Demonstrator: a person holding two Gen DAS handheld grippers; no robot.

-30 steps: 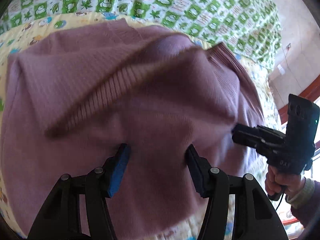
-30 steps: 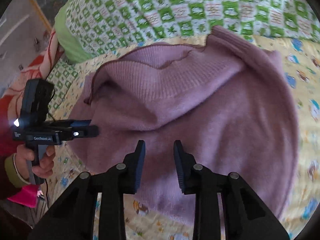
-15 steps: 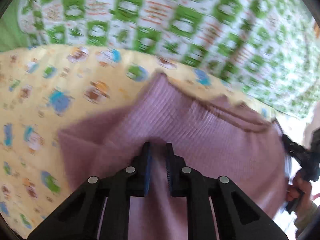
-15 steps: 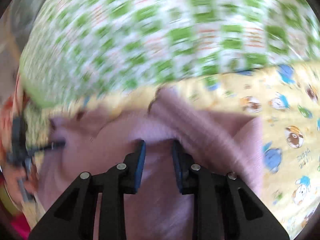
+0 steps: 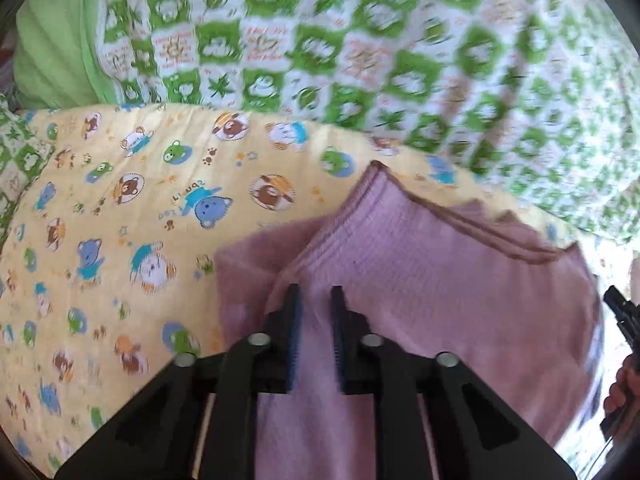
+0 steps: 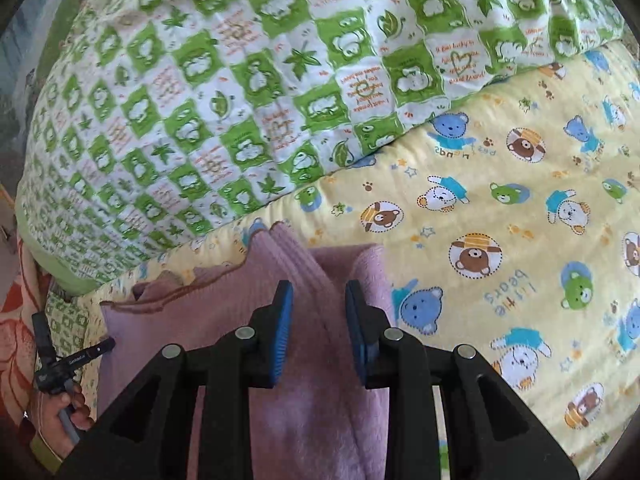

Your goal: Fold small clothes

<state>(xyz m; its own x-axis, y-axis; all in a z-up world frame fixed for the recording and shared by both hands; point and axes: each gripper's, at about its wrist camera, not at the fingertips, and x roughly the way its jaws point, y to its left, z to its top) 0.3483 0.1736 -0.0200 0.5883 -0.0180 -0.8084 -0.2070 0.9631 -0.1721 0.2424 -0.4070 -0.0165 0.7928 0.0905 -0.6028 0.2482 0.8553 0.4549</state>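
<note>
Left tool (image 5: 314,300) opening, mauve sweater (image 5: 440,280) fold between pads — right tool (image 6: 318,300) narrow, gripping sweater fold; yellow bear-print sheet (image 6: 500,208) beyond tools.

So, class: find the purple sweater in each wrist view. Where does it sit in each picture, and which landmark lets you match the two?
Left wrist view: the purple sweater fills the lower centre and right, a fold between the fingers of the left gripper, whose jaws are opening.
Right wrist view: it lies lower left of centre, a ridge between the fingers of the right gripper.
Shared landmark: the green-checked quilt above the sweater.
</note>
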